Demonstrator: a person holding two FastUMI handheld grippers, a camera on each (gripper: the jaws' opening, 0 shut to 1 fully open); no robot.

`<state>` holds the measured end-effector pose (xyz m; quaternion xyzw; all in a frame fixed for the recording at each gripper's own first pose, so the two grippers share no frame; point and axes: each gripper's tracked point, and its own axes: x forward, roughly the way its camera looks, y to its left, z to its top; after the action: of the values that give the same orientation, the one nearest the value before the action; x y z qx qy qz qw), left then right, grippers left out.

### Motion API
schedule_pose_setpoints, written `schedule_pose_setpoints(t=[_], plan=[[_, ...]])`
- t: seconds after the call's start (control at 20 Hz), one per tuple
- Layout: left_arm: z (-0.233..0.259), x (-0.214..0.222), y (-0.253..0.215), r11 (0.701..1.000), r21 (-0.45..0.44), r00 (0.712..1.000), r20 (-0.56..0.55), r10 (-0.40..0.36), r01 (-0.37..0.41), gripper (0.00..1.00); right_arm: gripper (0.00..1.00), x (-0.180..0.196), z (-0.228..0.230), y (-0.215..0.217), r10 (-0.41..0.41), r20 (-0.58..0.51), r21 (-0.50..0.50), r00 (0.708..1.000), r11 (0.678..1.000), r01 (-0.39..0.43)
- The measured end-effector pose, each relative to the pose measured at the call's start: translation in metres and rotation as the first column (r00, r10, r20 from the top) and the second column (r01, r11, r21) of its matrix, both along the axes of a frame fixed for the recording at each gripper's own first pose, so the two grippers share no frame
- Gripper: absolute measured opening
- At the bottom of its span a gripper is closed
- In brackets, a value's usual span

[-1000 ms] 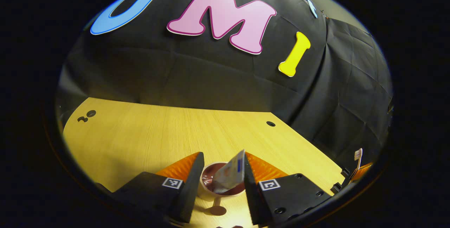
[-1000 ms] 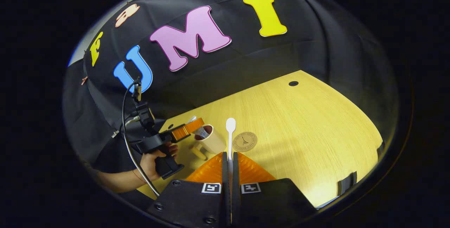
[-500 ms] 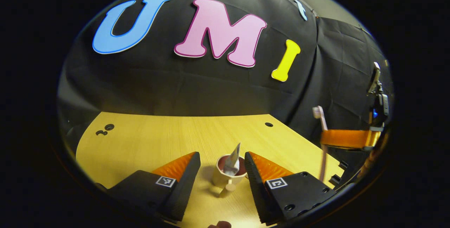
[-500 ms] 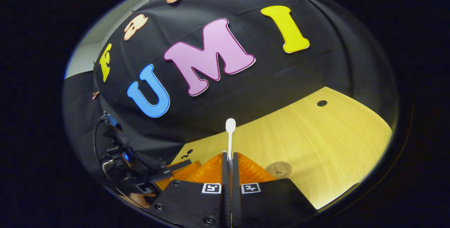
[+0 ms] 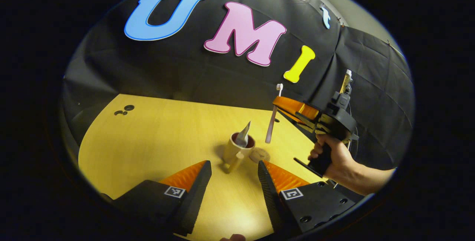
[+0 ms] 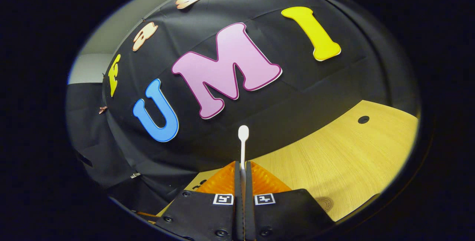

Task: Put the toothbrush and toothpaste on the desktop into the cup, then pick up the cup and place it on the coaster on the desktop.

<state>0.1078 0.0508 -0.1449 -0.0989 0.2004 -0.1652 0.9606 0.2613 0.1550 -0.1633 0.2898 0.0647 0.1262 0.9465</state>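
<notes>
In the left gripper view, a beige cup (image 5: 233, 149) with a dark red inside stands on the wooden table (image 5: 156, 140), its handle facing me. The toothpaste tube (image 5: 244, 134) leans inside it. A round coaster (image 5: 259, 155) lies just right of the cup. My left gripper (image 5: 233, 165) hovers open in front of the cup, holding nothing. My right gripper (image 5: 279, 104), held by a hand (image 5: 334, 159), is up and right of the cup. It is shut on a toothbrush (image 5: 272, 118) that hangs upright, bristles up. In the right gripper view, the toothbrush (image 6: 243, 144) sticks out of the right gripper (image 6: 241, 167).
Small round holes sit in the tabletop at the far left (image 5: 126, 109) and far right (image 6: 363, 119). The coaster's edge (image 6: 326, 204) peeks out beside my right gripper. The black cloth wall closes the table's back and right side. Bare wood lies left of the cup.
My left gripper has drawn back from the cup, leaving the toothpaste inside it. The right gripper has carried the toothbrush up and leftward to beside the cup.
</notes>
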Motion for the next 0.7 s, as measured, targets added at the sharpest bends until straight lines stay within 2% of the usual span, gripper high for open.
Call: schedule_pose_setpoints(t=[0.4, 0.7], plan=[[-0.041, -0.035, 0.043, 0.995, 0.023, 0.989, -0.106, 0.102, -0.1, 0.79, 0.06, 0.023, -0.046, 0.008, -0.019, 0.035, -0.069, 0.999, 0.997, 0.021], [-0.049, -0.041, 0.032, 0.994, 0.049, 0.988, -0.115, 0.105, -0.1, 0.79, 0.06, 0.017, -0.073, 0.008, -0.018, 0.023, -0.136, 1.0, 0.99, 0.021]])
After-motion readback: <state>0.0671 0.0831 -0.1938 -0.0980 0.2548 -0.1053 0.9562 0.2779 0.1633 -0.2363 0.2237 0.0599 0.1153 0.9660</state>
